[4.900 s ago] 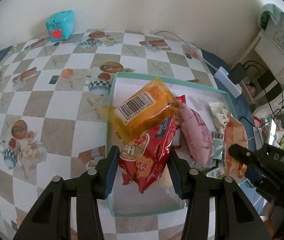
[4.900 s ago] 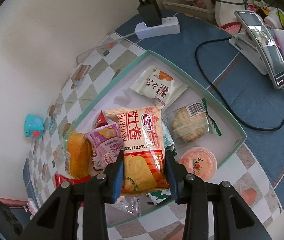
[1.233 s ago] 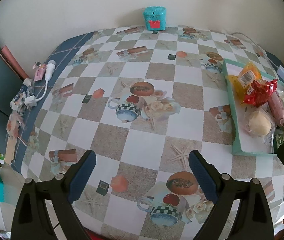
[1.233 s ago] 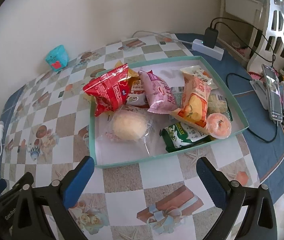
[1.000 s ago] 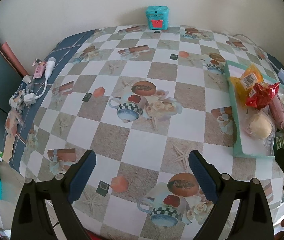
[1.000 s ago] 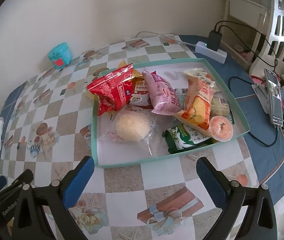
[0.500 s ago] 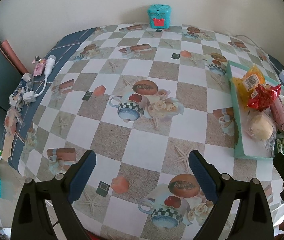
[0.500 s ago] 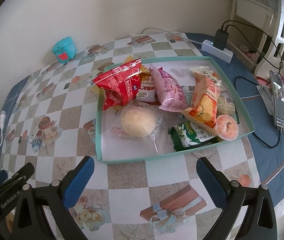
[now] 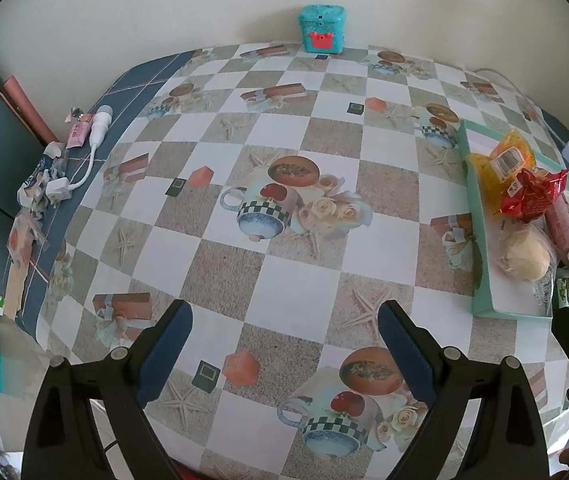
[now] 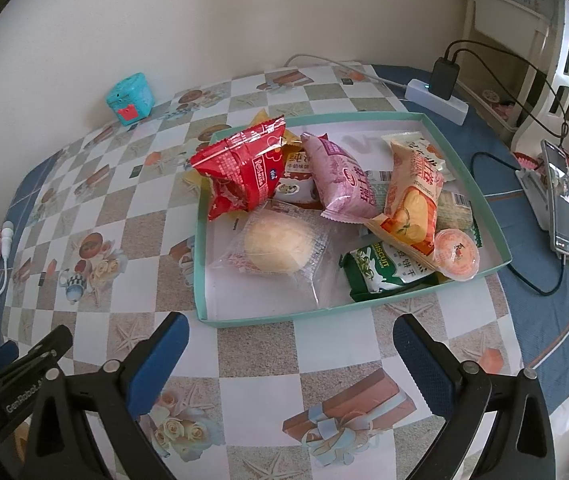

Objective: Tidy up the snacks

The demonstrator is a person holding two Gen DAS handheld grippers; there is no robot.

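With the left gripper (image 9: 284, 350) and right gripper (image 10: 290, 362) both spread wide and empty above the checked tablecloth (image 9: 244, 268), all snacks already sit in the teal tray (image 10: 244, 318), so retreating without nudging it looks best.

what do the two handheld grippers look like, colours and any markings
Both are matte black plastic. The left gripper and right gripper each have two angular, triangulated fingers with dark blue textured pads on the inner faces and silver pivot screws. White "GenRobot" lettering shows on the left gripper's side in the right wrist view. No cables or sleeves visible.
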